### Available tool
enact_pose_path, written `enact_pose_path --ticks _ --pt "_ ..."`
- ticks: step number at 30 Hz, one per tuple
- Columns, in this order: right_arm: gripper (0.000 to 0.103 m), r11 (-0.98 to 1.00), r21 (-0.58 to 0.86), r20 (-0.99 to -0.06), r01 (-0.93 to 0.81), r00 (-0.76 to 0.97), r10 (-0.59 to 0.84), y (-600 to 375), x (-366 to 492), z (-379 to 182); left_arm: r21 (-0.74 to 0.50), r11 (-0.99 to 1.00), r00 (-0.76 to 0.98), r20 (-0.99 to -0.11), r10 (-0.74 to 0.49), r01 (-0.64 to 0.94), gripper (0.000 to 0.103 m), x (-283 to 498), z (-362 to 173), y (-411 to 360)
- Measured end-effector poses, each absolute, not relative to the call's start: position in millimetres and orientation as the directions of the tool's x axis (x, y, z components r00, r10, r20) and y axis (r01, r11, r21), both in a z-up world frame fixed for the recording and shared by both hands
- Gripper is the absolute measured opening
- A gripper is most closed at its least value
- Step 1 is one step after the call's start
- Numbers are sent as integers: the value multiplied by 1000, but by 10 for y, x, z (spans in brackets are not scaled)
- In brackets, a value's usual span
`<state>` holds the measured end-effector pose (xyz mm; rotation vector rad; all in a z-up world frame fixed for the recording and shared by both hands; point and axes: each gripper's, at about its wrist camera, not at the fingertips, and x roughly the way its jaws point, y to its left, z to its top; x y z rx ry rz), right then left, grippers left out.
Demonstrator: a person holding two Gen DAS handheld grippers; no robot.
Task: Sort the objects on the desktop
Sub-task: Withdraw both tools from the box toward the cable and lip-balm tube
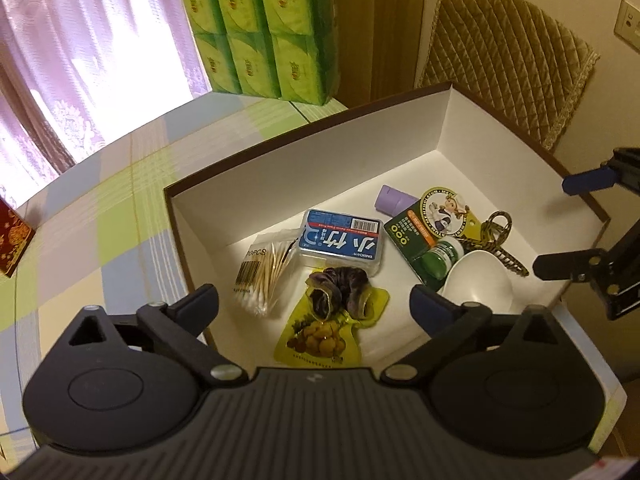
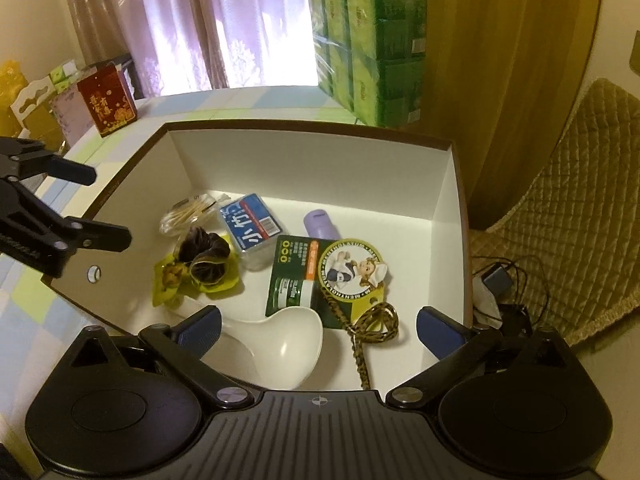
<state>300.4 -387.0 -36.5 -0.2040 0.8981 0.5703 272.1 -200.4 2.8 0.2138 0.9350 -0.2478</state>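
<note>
Both grippers spread wide, holding nothing: left gripper (image 1: 314, 306), right gripper (image 2: 318, 326) hover over near edge of white brown-rimmed cardboard box (image 2: 304, 152) on checked tabletop (image 1: 120, 184).

Sorted items lie inside box: white ceramic spoon (image 2: 280, 344), blue-labelled clear plastic case (image 1: 342, 242), green carded balm pack (image 2: 304, 276).

Judgement: lift straight up, avoid snagging box rim.

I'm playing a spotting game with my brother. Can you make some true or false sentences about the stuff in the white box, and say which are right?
1. The white spoon lies inside the box. True.
2. The dark scrunchie rests on the yellow snack packet. True.
3. The left gripper is squeezing the cotton swabs. False: its fingers are spread apart and hold nothing.
4. The green tissue packs are in the box. False: they stand on the table behind it.
5. The blue case lies beside the cotton swabs. True.
6. The right gripper holds the spoon. False: it is open, holding nothing.
</note>
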Motion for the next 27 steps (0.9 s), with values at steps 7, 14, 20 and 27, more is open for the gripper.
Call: enact_pose_path --ticks 7,14,20,27 --pt "101 841 68 -782 -537 495 379 -3822 2868 -334 53 961 571 -812 -118 273 101 2473 141 -1890" --pt "101 849 74 -778 -523 502 377 -3711 2696 -312 39 970 584 -804 -111 239 101 2263 215 -1742" --pt "101 854 68 -780 -516 506 368 -3568 2514 -320 45 972 591 -800 -103 229 101 2104 251 -1609" --pt "101 861 63 -776 -505 518 360 -3397 2270 -278 38 970 593 -797 -115 240 101 1882 283 -1461"
